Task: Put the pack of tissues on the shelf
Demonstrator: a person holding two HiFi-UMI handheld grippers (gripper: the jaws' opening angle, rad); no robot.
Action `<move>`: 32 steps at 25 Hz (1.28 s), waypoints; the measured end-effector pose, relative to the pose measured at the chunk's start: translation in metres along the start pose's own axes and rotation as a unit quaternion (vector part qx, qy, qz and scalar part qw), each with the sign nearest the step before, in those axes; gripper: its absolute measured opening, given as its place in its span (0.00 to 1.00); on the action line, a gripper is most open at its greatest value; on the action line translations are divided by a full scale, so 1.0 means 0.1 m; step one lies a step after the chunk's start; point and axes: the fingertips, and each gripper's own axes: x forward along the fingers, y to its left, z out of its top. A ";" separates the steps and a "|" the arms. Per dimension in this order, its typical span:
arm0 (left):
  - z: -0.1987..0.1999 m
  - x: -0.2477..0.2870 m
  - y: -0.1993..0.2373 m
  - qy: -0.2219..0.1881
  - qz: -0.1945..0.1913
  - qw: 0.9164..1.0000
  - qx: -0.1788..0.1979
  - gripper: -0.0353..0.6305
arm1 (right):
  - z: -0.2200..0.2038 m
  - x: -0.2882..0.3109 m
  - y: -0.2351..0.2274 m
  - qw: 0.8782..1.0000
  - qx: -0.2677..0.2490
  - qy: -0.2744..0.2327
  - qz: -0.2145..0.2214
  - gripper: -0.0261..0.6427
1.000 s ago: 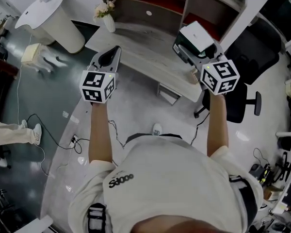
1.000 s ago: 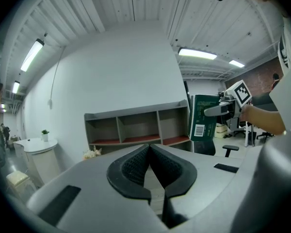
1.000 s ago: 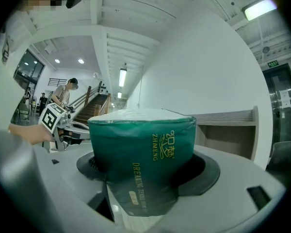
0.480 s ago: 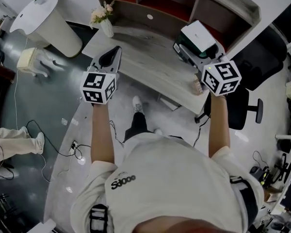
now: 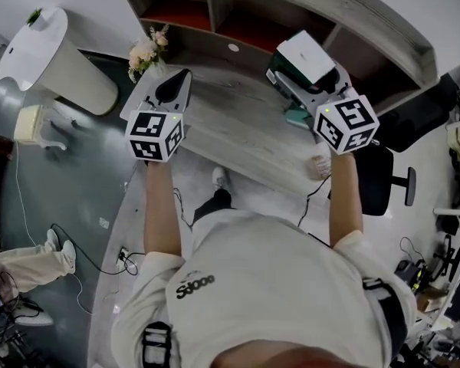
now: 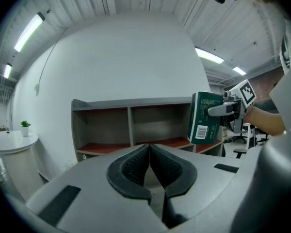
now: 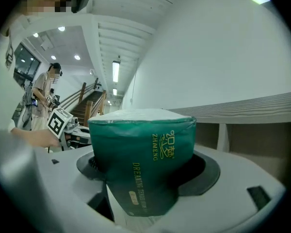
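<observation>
Closer to the shelf (image 5: 368,18) than a second ago, with more of its open boxes on show in the head view. Further out over the grey desk (image 5: 238,125) too, the left claw (image 5: 178,87) and the right claw (image 5: 295,73) now past its near edge instead of just at it.

Still the same grip on the pack of tissues (image 5: 305,52): pinched in the right claw, green sides squeezed between the two black pads, a white face showing on top in the head view. Held in the air above the desk, just in front of the shelf, not on it yet. From the left gripper view, a green pack (image 6: 205,116) with a bar code, up beside the right-hand box of the shelf.

Left claw pressed together, pads touching at the tips, with nothing in between. Level with the right one and well apart from it.

Inside the shelf: open boxes side by side, each with a red floor and grey walls.

At the left corner of the desk, a bunch of pale flowers (image 5: 144,50). On the desk under the right claw, a small blue-green thing (image 5: 295,116), too small to tell. Down on the left, a white round stand (image 5: 50,48) with a little green plant (image 5: 35,14) on top. Past the right end of the desk, a black chair (image 5: 387,179).
</observation>
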 end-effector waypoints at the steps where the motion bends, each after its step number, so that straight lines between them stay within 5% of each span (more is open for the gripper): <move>1: 0.01 0.10 0.10 0.000 -0.003 1.000 0.001 0.08 | 0.00 0.13 -0.04 1.000 -0.003 0.002 -0.001 0.60; 16: 0.01 1.18 1.01 -0.004 -0.051 0.999 0.001 0.08 | -0.16 1.54 -0.50 0.999 -0.006 0.034 -0.017 0.60; 32: -0.27 1.59 1.48 -0.001 -0.089 0.996 -0.017 0.08 | -0.42 2.38 -0.79 0.997 0.044 0.047 -0.035 0.60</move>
